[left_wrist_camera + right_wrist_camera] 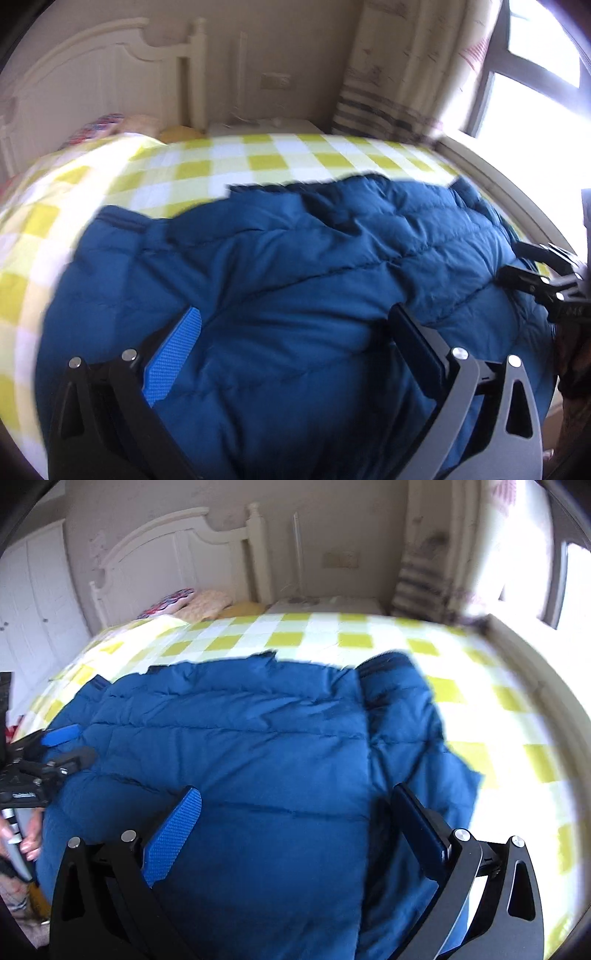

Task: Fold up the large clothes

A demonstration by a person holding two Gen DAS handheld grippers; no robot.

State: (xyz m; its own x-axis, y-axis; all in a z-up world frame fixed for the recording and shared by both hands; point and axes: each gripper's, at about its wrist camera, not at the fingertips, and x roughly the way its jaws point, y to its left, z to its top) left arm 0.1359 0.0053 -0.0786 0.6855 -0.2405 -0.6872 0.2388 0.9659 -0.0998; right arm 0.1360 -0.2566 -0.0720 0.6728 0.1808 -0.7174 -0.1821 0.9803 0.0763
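A large blue quilted puffer jacket (295,280) lies spread on a bed with a yellow-and-white checked sheet (207,162). My left gripper (295,325) hovers over the jacket's near part, jaws wide apart, nothing between its blue pads. In the right wrist view the same jacket (236,746) fills the middle, with one part folded over along a vertical edge at the right. My right gripper (295,805) is open above it, empty. Each view catches the other gripper at its edge: the right one (532,273) and the left one (62,753), held by a hand (31,834).
A white headboard (173,554) stands at the far end with pillows (195,602) below it. A nightstand (325,603) and a striped curtain (424,579) are at the back right, beside a bright window (535,92). White wardrobe doors (33,602) are at the left.
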